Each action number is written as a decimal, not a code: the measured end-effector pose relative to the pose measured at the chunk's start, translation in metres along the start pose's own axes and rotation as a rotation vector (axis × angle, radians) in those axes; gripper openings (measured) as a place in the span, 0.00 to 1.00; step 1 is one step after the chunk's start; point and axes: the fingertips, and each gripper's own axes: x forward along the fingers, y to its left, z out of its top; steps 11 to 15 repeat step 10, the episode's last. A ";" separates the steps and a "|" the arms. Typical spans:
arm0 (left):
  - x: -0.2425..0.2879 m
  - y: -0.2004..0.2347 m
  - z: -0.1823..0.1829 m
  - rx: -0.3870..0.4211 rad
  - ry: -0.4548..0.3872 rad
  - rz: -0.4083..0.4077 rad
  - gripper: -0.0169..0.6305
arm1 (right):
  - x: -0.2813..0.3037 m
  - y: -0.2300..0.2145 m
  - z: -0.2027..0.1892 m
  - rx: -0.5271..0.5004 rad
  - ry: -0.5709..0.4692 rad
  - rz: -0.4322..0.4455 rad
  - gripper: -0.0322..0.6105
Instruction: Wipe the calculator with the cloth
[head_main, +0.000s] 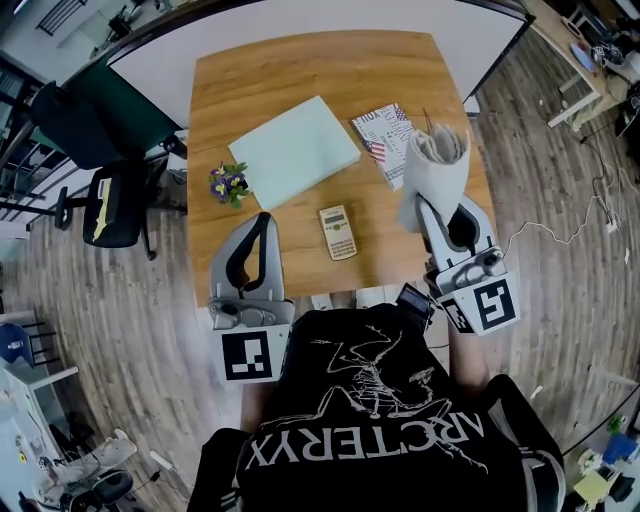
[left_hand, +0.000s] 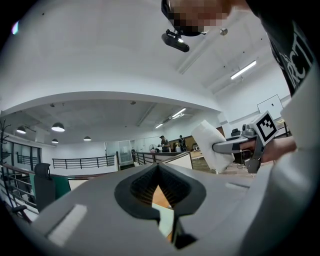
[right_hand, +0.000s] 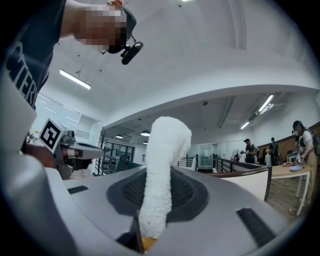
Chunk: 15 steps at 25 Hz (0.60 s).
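Note:
The cream calculator (head_main: 338, 231) lies flat near the front edge of the wooden table (head_main: 300, 70), between my two grippers. My right gripper (head_main: 428, 205) is to the right of it, tilted upward, shut on a white cloth (head_main: 437, 162) that sticks up out of the jaws. In the right gripper view the cloth (right_hand: 162, 170) stands as a thick roll between the jaws. My left gripper (head_main: 261, 222) is left of the calculator, shut with nothing in it. The left gripper view shows its jaws closed and the cloth (left_hand: 211, 145) off to the right.
A pale green pad (head_main: 295, 150) lies behind the calculator, with a printed magazine (head_main: 383, 135) to its right. A small pot of purple flowers (head_main: 229, 184) stands near the left gripper. An office chair (head_main: 110, 200) is left of the table. People stand far off in the room.

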 end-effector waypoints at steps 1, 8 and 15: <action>0.001 0.000 0.000 0.002 -0.001 -0.001 0.04 | 0.000 -0.001 0.000 0.000 -0.001 -0.002 0.19; 0.006 0.000 0.002 0.007 -0.009 -0.002 0.04 | 0.002 -0.004 0.000 -0.014 0.001 -0.001 0.19; 0.009 -0.001 0.001 0.005 -0.011 -0.003 0.04 | 0.003 -0.006 -0.002 -0.014 0.005 0.000 0.19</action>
